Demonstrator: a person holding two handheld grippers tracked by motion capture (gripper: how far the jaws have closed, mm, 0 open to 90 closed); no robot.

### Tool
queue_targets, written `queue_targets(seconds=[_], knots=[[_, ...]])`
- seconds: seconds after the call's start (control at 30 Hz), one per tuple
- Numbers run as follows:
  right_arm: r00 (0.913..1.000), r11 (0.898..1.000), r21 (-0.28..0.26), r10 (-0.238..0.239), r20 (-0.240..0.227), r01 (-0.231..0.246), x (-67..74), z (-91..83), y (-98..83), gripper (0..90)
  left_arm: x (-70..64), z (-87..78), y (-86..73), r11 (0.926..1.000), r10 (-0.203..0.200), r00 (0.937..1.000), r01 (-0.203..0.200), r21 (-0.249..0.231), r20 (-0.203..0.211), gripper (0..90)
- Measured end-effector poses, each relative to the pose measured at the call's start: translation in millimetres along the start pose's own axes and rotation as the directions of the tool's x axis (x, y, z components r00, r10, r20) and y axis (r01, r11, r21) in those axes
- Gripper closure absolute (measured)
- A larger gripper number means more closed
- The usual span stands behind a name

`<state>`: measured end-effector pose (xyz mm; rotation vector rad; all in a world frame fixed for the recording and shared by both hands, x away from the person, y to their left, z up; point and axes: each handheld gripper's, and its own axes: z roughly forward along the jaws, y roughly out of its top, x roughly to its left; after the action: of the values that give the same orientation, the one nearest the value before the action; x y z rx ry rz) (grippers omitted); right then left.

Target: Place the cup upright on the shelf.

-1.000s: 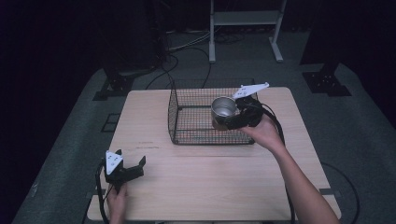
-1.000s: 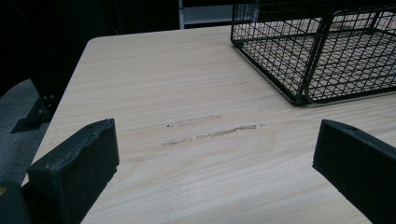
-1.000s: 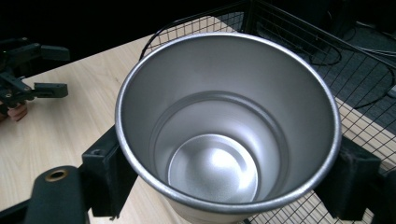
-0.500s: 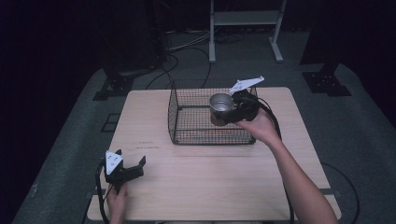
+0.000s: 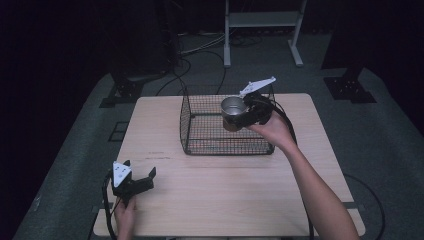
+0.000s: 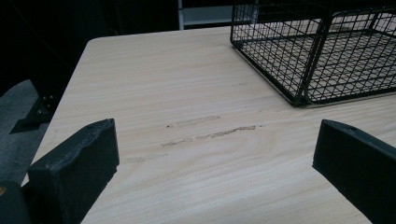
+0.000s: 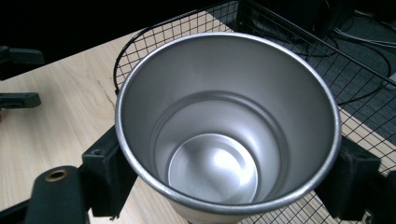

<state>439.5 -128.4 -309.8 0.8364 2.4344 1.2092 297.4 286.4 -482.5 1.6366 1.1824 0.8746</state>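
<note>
Right claw [image 5: 239, 116] clamped on the steel cup [image 5: 232, 112], black pads pressed to both sides under the rim; cup held upright over the wire basket [image 5: 200, 132], above its right back part, mouth open and bare inside; basket standing toward the back of the tabletop [image 5: 225, 185], its right wall near that edge; left claw [image 5: 141, 178] resting near the front left corner, jaws spread wide around nothing; broad bare wood between it and the basket's front wall.
</note>
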Motion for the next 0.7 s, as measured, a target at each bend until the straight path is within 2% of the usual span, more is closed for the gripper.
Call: queue_targets(seconds=[0.47,0.7], knots=[[0.9998,1.000,0.018,0.010,0.015,-0.010,-10.9,12.8,11.6,18.1,0.0,0.2,-0.1,0.9999,-0.013,0.9999,0.013,-0.007,0.001,0.0],[0.9993,0.999,0.019,0.029,0.021,-0.030,-18.9,20.9,18.1,18.1,0.4,0.0,-0.1,0.9999,-0.013,0.9999,0.013,-0.006,0.004,0.0]])
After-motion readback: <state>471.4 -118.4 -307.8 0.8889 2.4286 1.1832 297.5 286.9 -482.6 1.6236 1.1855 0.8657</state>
